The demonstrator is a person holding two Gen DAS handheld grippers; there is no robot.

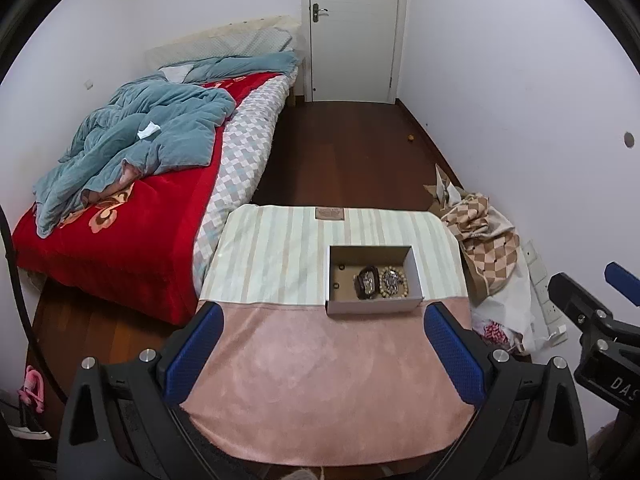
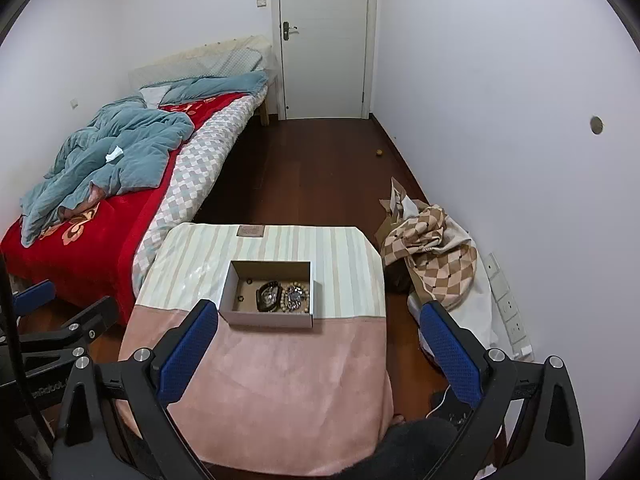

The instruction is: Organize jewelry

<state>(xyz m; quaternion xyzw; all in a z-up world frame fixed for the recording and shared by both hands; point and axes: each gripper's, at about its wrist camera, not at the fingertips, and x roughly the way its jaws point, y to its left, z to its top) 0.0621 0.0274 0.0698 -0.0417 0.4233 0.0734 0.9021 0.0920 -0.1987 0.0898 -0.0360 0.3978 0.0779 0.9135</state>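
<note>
A small open cardboard box (image 1: 335, 258) (image 2: 240, 280) sits on a table covered by a pink and striped cloth (image 1: 320, 380) (image 2: 280, 380). Inside lie a dark bracelet (image 1: 367, 282) (image 2: 269, 297) and a ring of pale beads around a silvery piece (image 1: 393, 281) (image 2: 295, 298); two tiny dark rings (image 2: 241, 298) rest at the box's left. My left gripper (image 1: 324, 312) hovers open above the pink cloth, just short of the box, holding nothing. My right gripper (image 2: 320, 312) is open too, its left finger close to the box's near corner, its right finger over the floor.
A bed (image 1: 120, 208) with a red blanket and blue duvet stands left of the table. A pile of checked fabric and bags (image 1: 480, 240) (image 2: 436, 260) lies to the right by the wall. Dark wooden floor (image 1: 340, 152) leads to a shut white door (image 1: 352, 28).
</note>
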